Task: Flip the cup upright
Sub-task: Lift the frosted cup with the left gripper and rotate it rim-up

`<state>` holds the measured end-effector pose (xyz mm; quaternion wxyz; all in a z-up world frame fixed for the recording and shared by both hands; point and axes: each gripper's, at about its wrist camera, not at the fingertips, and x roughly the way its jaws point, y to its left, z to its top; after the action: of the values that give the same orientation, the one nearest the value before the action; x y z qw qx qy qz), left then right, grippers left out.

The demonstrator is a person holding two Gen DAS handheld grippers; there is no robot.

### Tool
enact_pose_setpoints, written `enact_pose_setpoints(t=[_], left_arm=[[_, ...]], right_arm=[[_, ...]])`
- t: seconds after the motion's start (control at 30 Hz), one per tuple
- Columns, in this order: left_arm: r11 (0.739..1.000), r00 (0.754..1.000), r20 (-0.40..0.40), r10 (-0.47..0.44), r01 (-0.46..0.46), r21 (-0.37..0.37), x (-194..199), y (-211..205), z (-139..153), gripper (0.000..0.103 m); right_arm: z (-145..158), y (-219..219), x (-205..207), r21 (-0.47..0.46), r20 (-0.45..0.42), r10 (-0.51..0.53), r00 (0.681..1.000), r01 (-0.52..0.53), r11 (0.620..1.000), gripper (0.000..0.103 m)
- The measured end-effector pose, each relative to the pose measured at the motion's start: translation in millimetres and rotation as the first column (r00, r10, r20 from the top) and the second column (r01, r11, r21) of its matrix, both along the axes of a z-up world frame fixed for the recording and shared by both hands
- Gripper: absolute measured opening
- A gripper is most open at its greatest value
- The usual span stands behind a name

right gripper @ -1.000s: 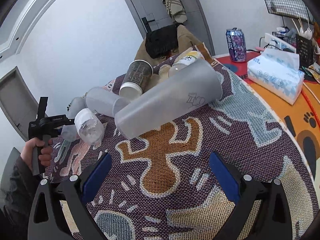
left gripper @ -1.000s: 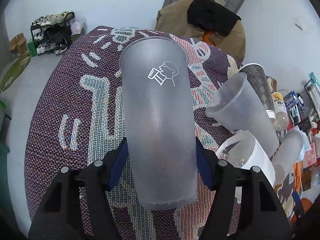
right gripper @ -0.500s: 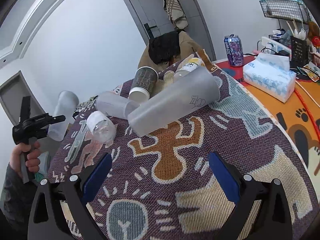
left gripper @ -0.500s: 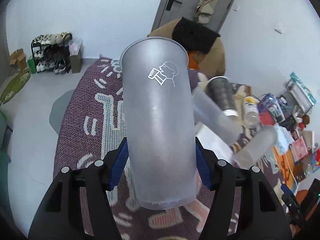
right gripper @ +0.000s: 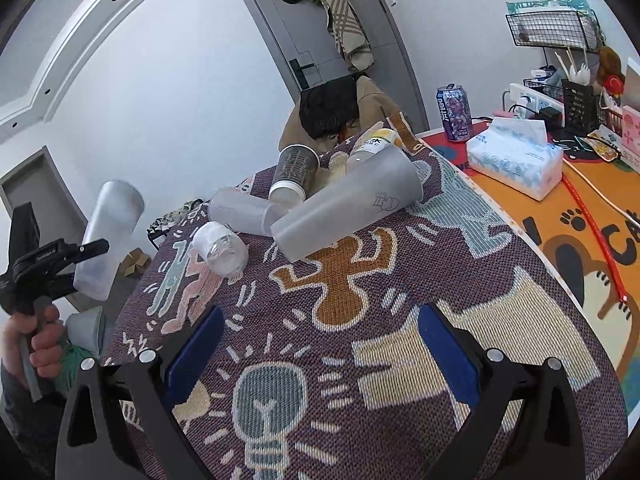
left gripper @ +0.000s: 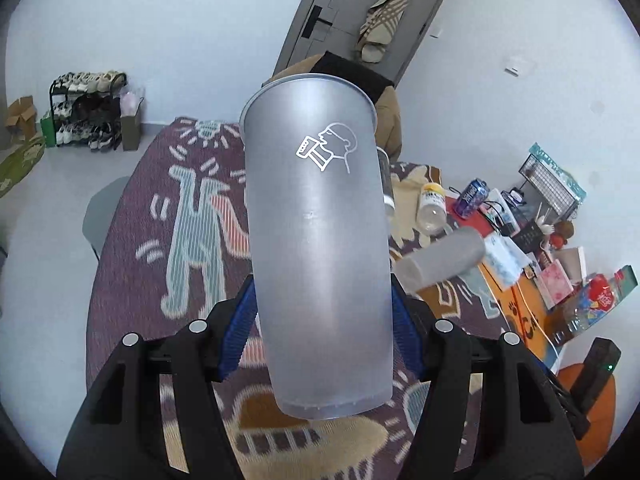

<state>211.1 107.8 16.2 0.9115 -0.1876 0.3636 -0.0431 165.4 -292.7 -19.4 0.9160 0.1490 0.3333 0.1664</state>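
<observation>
1. Beyond the right gripper (right gripper: 320,354), whose fingers are spread with nothing between them, toppled cups (right gripper: 344,208) and a clear jar (right gripper: 222,247) lie on the patterned cloth (right gripper: 360,320).
2. The left gripper (left gripper: 322,332) pinches the frosted cup (left gripper: 318,240) above the cloth; its long axis is tilted, rim pointing away from the gripper.

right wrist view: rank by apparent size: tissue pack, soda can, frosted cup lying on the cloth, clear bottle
1. frosted cup
2. tissue pack
3. clear bottle and soda can: too close to rank; the can sits farther back, so it may only look smaller.
</observation>
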Motion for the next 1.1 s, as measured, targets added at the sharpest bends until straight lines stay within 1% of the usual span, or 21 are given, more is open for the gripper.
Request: enact_pose_setpoints(t=[0.07, 0.27, 0.6, 0.7, 0.83, 1.1], left_arm=[[1.0, 1.0, 0.001, -0.004, 0.004, -0.018, -10.4, -3.7, -1.8, 0.063], [0.996, 0.999, -0.005, -0.051, 0.05, -0.068, -34.5, -34.3, -12.7, 0.063], [0.983, 0.991, -0.048, -0.123, 0.115, -0.141, -60.4, -73.1, -45.3, 0.063], [0.978, 0.987, -0.062, -0.15, 0.139, -0.159, -67.5, -85.2, -55.3, 0.063], [0.965, 0.974, -0.084, -0.21, 0.193, -0.176, -76.9, -107.6, -67.6, 0.063], [0.951, 0.956, -0.127, -0.263, 0.234, -0.204, -88.5, -132.9, -87.5, 0.063]], right_arm=[[1.7, -0.8, -5.9, 0.004, 0.0, 0.003, 1.0, -0.003, 1.0, 0.095], [2.1, -5.2, -21.8, 0.02, -0.01, 0.022, 1.0, -0.021, 1.0, 0.095], [-8.2, -18.1, -46.0, 0.026, -0.047, 0.015, 0.999, -0.014, 1.0, 0.095], [-12.0, -21.1, -53.0, 0.02, -0.056, 0.009, 0.998, -0.008, 1.0, 0.095], [-14.7, -22.6, -60.5, 0.021, -0.062, 0.009, 0.998, -0.008, 1.0, 0.095], [-20.5, -22.4, -70.1, 0.015, -0.081, 0.023, 0.996, -0.022, 1.0, 0.095]])
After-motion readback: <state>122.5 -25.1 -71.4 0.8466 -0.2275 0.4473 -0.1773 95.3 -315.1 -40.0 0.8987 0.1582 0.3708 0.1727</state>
